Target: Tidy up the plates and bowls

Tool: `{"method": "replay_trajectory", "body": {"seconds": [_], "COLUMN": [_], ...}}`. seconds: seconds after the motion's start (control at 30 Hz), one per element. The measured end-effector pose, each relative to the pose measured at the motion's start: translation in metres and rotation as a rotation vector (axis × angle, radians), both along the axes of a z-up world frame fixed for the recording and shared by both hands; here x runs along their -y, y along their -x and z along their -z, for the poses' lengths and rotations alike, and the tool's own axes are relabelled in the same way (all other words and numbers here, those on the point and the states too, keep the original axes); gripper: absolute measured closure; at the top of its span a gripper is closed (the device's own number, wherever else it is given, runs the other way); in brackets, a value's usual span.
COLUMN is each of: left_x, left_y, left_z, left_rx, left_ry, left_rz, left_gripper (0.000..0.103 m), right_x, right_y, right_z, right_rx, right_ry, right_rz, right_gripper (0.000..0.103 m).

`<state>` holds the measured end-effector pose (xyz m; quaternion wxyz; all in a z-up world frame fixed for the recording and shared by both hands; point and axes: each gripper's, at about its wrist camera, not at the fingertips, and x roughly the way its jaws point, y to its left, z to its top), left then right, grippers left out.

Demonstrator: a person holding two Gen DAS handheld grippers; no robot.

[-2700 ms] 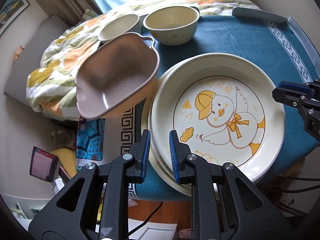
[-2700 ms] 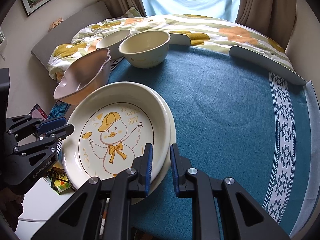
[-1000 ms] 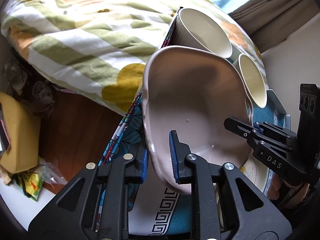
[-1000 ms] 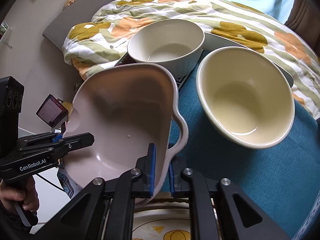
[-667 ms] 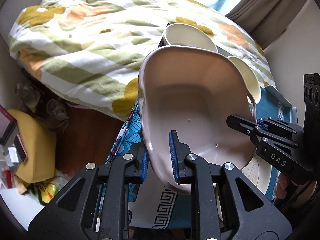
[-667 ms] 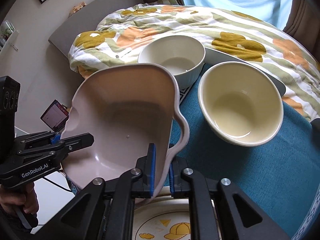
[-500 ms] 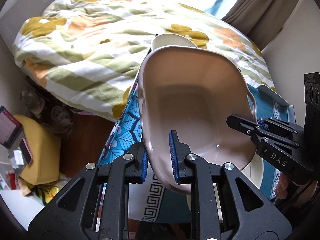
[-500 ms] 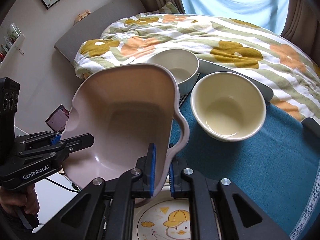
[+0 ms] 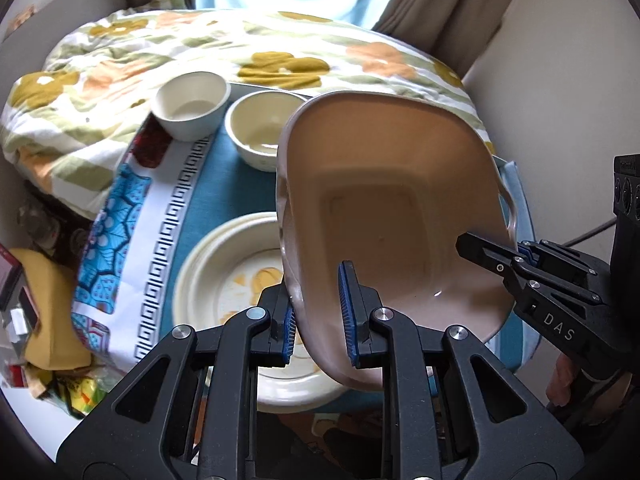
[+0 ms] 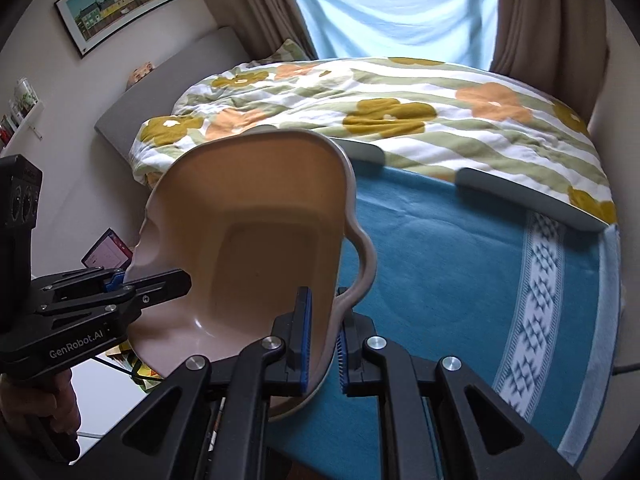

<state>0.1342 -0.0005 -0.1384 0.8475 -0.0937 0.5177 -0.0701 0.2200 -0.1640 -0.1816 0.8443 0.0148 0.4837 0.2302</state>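
The pink handled dish (image 9: 392, 208) is airborne above the blue table cloth (image 10: 460, 272), pinched at opposite rims by the left gripper (image 9: 318, 312) and right gripper (image 10: 322, 336). The stacked duck plates (image 9: 224, 280) are grouped beneath it; two cream bowls (image 9: 264, 128) behind remain unstacked. Open cloth lies right of the dish, bounded by the bed quilt (image 10: 400, 96).

Flowered quilt (image 10: 400, 120) behind teal tablecloth (image 10: 460, 288), framed picture (image 10: 120, 4) on wall, brown curtains (image 10: 540, 20), perhaps a phone (image 10: 107, 254).

Daylight comes through a blue-curtained window (image 10: 396, 4) behind a floral-quilted bed (image 10: 400, 112), a framed picture (image 10: 120, 0) on the white wall.
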Motion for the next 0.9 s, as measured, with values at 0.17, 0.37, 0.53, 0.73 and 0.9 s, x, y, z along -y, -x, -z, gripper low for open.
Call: {"method": "replay_trajectory", "body": {"seconds": [0.17, 0.37, 0.53, 0.73, 0.9], "left_x": [0.075, 0.149, 0.187, 0.205, 0.208], "left_y": [0.008, 0.011, 0.011, 0.016, 0.014], "left_z": [0.008, 0.034, 0.065, 0.09, 0.102], "left_rx": [-0.007, -0.049, -0.094, -0.125, -0.145], "left_ry": [0.018, 0.033, 0.038, 0.021, 0.007], "left_rz": [0.106, 0.212, 0.265, 0.287, 0.289], "left_gripper": [0.086, 0.086, 0.086, 0.086, 0.086], "right_x": [0.073, 0.144, 0.18, 0.196, 0.198], "right_y": [0.022, 0.045, 0.055, 0.058, 0.056], "right_z": [0.004, 0.028, 0.057, 0.082, 0.095], "right_rx": [-0.008, -0.057, -0.103, -0.14, -0.158], "right_ry": [0.006, 0.015, 0.011, -0.002, -0.005], "right_rz": [0.107, 0.222, 0.284, 0.308, 0.309], "right_gripper": [0.093, 0.093, 0.093, 0.093, 0.093]}}
